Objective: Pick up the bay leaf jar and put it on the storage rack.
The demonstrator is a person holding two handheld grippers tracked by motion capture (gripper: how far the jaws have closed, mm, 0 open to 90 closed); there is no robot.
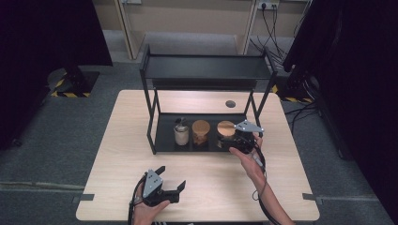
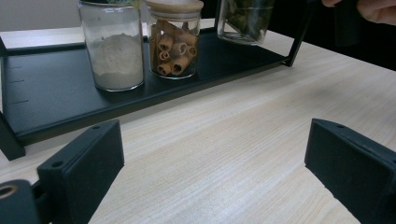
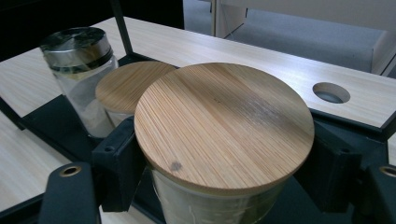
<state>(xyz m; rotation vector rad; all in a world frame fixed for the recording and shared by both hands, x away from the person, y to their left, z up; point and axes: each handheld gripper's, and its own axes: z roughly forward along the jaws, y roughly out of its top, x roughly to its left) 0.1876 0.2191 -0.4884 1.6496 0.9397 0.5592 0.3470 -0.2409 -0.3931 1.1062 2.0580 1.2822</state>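
Black rack (image 1: 162,136); tan bamboo lid (image 3: 224,126); pale wood table (image 1: 122,164).

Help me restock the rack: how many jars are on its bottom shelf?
3, in a row. The metal-lidded jar of white powder is at the left, the cinnamon-stick jar in the middle, and the wood-lidded jar at the right, clamped by the right tongs.

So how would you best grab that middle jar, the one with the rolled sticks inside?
Probably by its glass body just under the wooden lid, coming in level from the table's front edge. The middle jar stands upright on the rack's lower tray with a jar close on each side, and the upper shelf hangs overhead, so the front is the open way in.
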